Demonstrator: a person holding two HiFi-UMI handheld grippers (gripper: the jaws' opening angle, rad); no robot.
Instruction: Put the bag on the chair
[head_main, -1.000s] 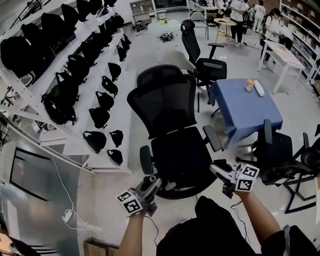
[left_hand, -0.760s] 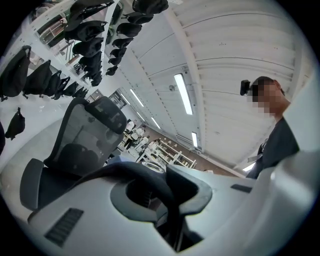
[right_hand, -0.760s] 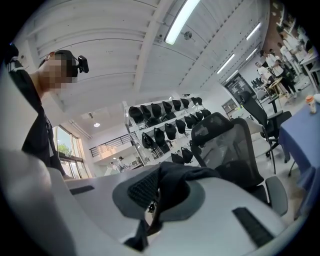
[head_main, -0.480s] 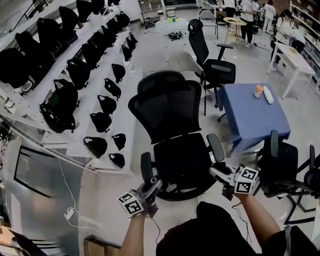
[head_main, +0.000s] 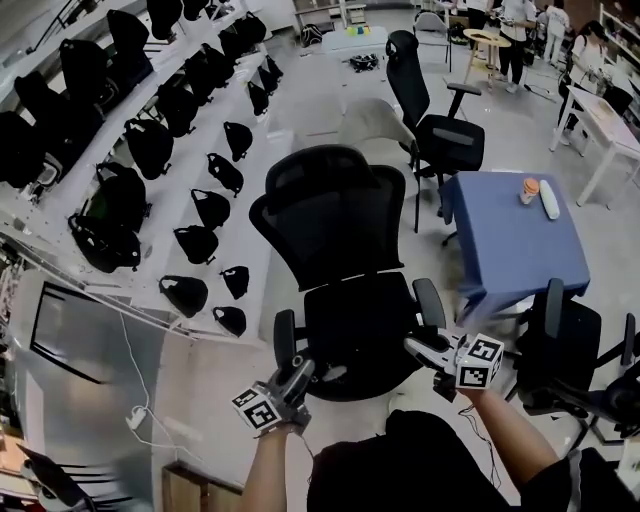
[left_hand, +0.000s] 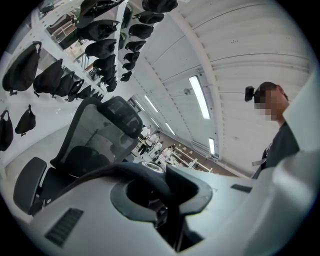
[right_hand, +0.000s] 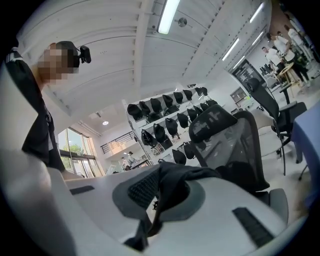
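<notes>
Head view and both gripper views. The left gripper (head_main: 300, 369) (left_hand: 162, 200) has its jaws nearly together, pinched on a black strap (left_hand: 100, 172) that runs across the pads and off to the left. The right gripper (head_main: 416, 346) (right_hand: 160, 200) has its jaws fully together, clamped on a fold of black fabric (right_hand: 182, 175) that bunches over the pads and trails down between them. Both grippers point level toward the black mesh-backed office chair (head_main: 350, 320) (left_hand: 95, 145) (right_hand: 240, 145), the left one near its left armrest, the right one near its right armrest. The black soft bag (head_main: 410, 465) hangs as a dark bulk low between the person's two forearms, on the near side of the chair's seat and not on it. A blue-covered square table (head_main: 515, 250) stands to the right of the chair.
</notes>
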